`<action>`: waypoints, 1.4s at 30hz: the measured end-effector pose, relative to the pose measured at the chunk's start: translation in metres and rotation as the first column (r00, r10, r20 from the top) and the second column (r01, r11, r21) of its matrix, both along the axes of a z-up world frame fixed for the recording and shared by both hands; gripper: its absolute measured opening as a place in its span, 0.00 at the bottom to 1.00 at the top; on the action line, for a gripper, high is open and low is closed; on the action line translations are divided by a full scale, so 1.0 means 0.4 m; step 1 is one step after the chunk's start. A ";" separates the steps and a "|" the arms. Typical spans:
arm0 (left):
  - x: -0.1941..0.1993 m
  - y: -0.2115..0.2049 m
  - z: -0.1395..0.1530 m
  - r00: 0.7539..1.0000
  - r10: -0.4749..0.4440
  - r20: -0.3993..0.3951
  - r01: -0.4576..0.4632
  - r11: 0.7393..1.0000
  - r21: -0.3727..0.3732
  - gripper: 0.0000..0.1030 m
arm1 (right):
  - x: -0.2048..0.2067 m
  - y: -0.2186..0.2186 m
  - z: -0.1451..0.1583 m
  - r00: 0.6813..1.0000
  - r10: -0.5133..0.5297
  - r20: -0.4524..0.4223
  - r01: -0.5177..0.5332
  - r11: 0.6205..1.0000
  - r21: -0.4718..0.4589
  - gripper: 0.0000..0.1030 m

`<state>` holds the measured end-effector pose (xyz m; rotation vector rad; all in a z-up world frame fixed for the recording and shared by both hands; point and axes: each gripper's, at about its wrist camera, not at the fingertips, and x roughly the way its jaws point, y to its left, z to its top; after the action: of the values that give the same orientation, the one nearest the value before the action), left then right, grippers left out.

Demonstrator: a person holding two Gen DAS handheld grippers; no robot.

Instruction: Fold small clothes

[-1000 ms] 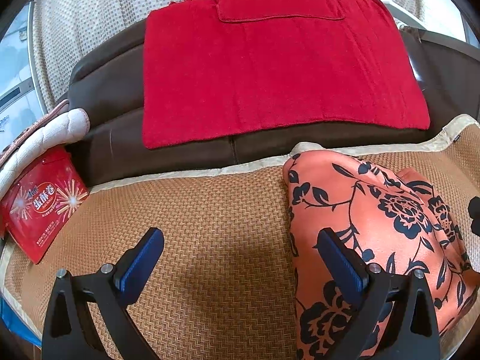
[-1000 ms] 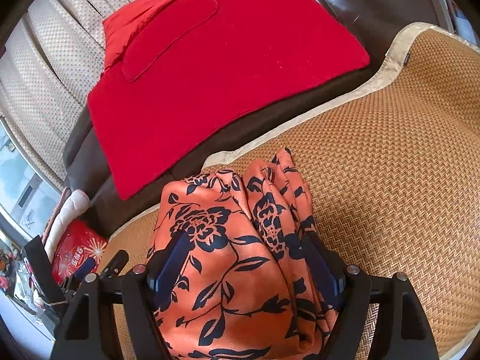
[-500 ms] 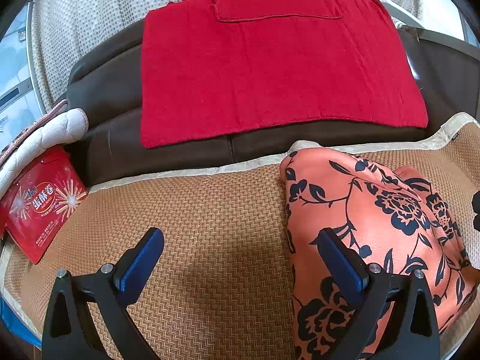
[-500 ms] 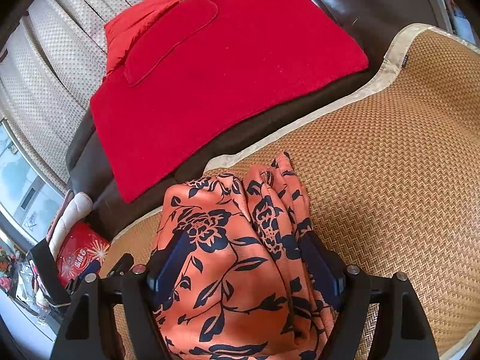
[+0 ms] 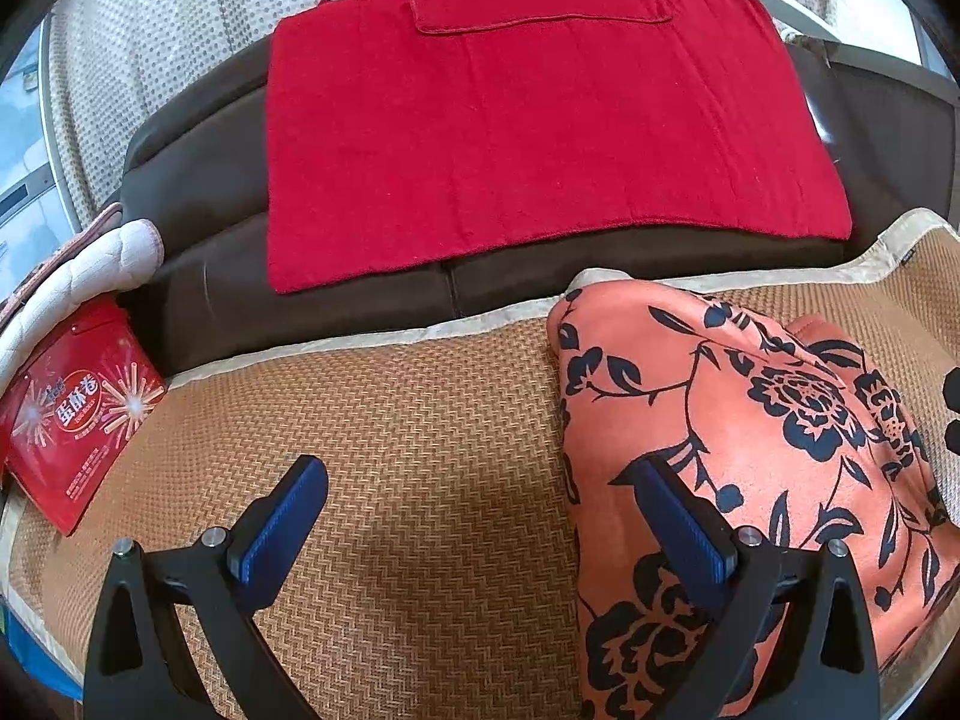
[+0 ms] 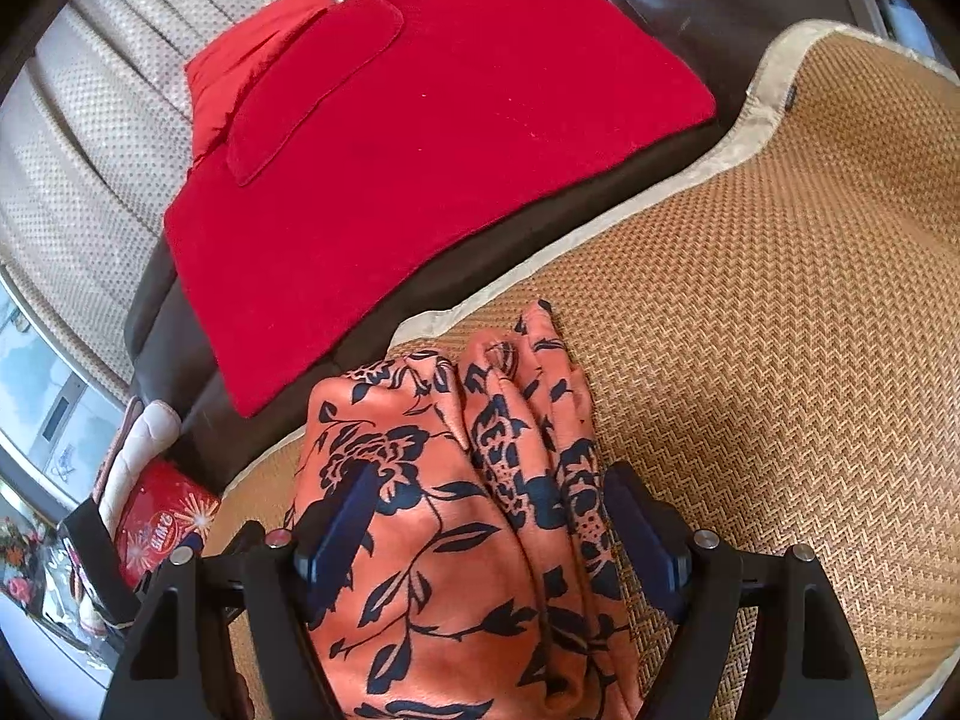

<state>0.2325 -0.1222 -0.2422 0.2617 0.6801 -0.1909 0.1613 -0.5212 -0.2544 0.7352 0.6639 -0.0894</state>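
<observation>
An orange garment with a dark floral print [image 5: 750, 420] lies folded in a thick bundle on the woven mat [image 5: 420, 420]. In the left wrist view it is at the right. My left gripper [image 5: 480, 516] is open and empty above bare mat, its right finger at the garment's left edge. In the right wrist view the garment [image 6: 456, 516] runs forward between the open jaws of my right gripper [image 6: 492, 528], which hovers over its near end. Whether the pads touch the cloth cannot be told.
The mat [image 6: 750, 330] covers a dark brown sofa seat. A red towel [image 5: 528, 120] hangs over the sofa back, also in the right wrist view [image 6: 420, 150]. A red snack packet [image 5: 72, 414] and a white quilted cushion [image 5: 78, 270] lie at the mat's left end.
Both views have drifted slightly; the garment sits a little further left in the left wrist view. Both grippers stay open.
</observation>
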 end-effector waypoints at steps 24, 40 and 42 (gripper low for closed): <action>0.088 -0.003 -0.060 0.933 -0.212 -0.291 0.114 0.941 -0.320 0.99 | 0.034 -0.179 -0.151 0.999 -0.008 -0.042 0.024 0.912 0.410 0.81; 0.098 -0.029 -0.118 0.827 -0.364 -0.429 0.135 0.869 -0.477 0.94 | 0.160 -0.001 -0.124 0.975 0.204 -0.085 -0.179 0.954 0.239 0.83; 0.091 -0.032 -0.113 0.834 -0.354 -0.422 0.130 0.871 -0.473 0.84 | 0.171 0.031 -0.113 0.971 0.215 -0.102 -0.195 0.965 0.177 0.81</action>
<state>0.2688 -0.1351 -0.2873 -0.1382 1.0983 -0.6713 0.2295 -0.5086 -0.2996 0.8212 0.8670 0.1147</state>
